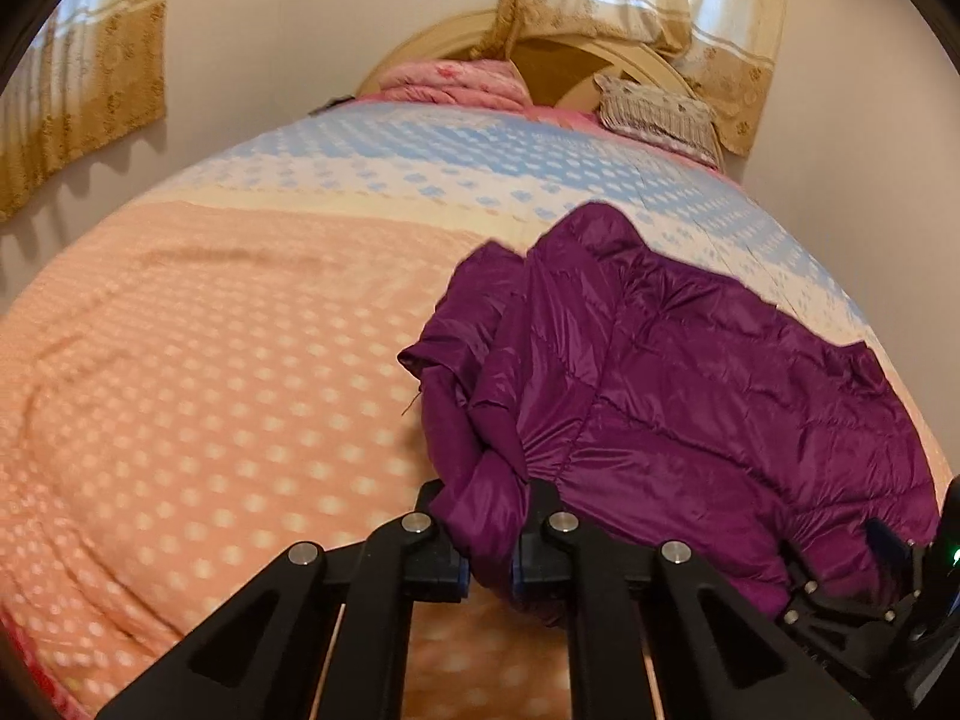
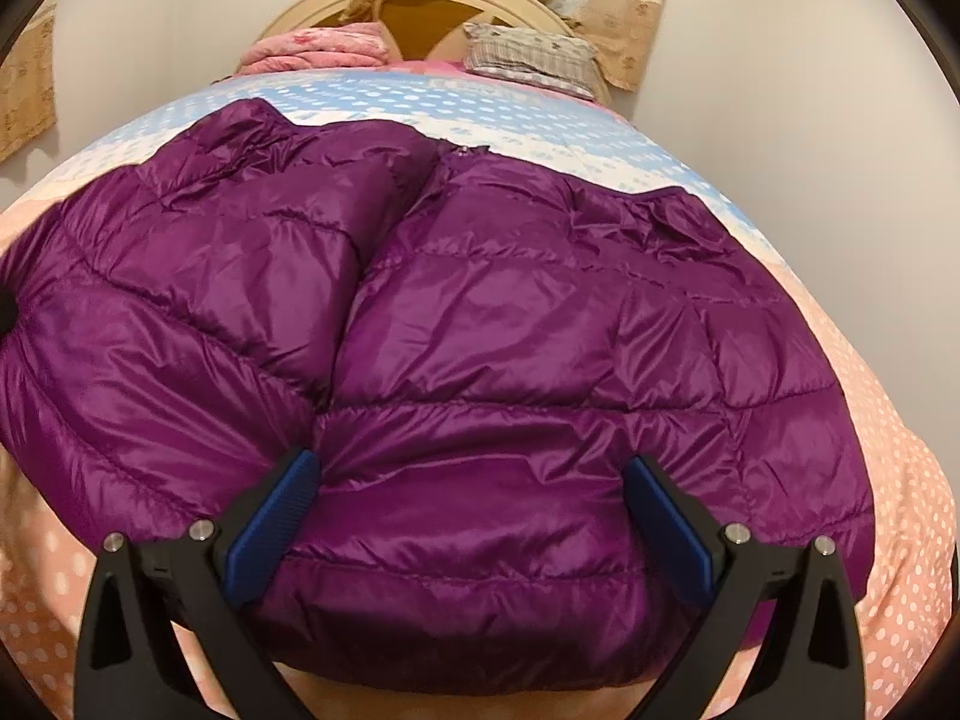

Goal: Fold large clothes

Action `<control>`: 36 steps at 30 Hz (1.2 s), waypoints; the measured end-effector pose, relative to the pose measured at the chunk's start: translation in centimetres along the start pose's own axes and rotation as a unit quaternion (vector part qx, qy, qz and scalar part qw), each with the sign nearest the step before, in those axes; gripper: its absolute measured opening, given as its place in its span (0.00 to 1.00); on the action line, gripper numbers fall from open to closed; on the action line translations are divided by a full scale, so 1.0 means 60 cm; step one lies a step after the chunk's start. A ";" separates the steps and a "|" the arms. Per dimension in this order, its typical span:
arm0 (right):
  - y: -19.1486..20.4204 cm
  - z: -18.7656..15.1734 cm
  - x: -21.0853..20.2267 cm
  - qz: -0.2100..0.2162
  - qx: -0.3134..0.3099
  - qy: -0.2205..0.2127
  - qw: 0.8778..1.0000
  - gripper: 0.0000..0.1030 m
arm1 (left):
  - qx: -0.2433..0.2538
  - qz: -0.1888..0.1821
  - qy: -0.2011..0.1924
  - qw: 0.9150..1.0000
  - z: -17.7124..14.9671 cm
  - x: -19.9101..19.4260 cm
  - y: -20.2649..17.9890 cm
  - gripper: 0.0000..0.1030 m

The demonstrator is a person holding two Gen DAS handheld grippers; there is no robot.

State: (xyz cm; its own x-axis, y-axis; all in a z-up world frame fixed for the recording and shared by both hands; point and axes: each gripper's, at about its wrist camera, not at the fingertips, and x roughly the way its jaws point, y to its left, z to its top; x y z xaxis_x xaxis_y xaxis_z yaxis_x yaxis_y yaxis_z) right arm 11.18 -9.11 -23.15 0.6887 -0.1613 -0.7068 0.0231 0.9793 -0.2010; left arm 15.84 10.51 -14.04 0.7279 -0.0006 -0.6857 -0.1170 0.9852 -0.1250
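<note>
The left gripper point(image 1: 489, 546) is clenched on the purple jacket's point(image 2: 480, 324) bunched edge to lift it for folding (spread flat on the bed point(image 1: 210, 360)), while the right gripper point(image 2: 474, 534) hovers released above the hem.

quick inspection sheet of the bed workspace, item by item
surface: bedspread, peach and blue with pale dots
job's things: purple puffer jacket, spread out, not yet folded
clutter: pink bedding and striped pillow by the headboard
grippers: left gripper shut on a jacket edge; right gripper open over the hem
cables: nothing seen
surroundings: pale wall, patterned curtains
</note>
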 end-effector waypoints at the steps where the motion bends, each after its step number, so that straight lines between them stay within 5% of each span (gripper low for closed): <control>1: 0.009 0.000 -0.001 0.011 -0.007 -0.004 1.000 1.00 | -0.005 0.006 -0.004 1.000 0.008 -0.009 0.011 0.07; 6: 0.039 0.014 -0.021 0.099 -0.028 -0.011 0.995 1.00 | 0.013 0.019 -0.044 0.999 0.039 -0.067 0.034 0.07; 10: -0.025 0.022 -0.067 0.116 -0.009 -0.038 0.992 0.99 | 0.062 0.010 -0.092 0.994 0.059 -0.122 -0.017 0.07; 13: -0.121 0.018 -0.095 0.085 0.027 -0.056 0.994 1.00 | 0.110 -0.012 -0.127 0.986 0.065 -0.159 -0.086 0.07; 17: -0.274 -0.010 -0.093 -0.008 0.071 -0.043 0.997 1.00 | 0.177 -0.059 -0.155 0.970 0.067 -0.184 -0.203 0.07; 23: -0.462 -0.078 -0.088 -0.096 0.171 -0.006 0.980 1.00 | 0.287 -0.127 -0.158 0.936 0.009 -0.173 -0.389 0.07; 28: -0.522 -0.147 -0.106 -0.133 0.205 0.012 0.970 1.00 | 0.403 -0.168 -0.111 0.893 -0.103 -0.121 -0.508 0.07; 32: -0.546 -0.186 -0.123 -0.134 0.244 0.016 0.960 1.00 | 0.483 -0.156 -0.076 0.859 -0.196 -0.066 -0.550 0.07; 36: -0.555 -0.190 -0.138 -0.108 0.277 0.005 0.955 1.00 | 0.492 -0.145 -0.087 0.854 -0.211 -0.054 -0.549 0.07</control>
State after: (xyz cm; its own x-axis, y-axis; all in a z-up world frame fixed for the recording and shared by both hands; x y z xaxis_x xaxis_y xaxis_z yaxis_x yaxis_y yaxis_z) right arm -3.57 -41.76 -18.34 0.6183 -0.3651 -0.6960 0.5452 0.8371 0.0452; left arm 8.77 -24.12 -16.79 0.7292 -0.3289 -0.6001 0.6477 0.6148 0.4501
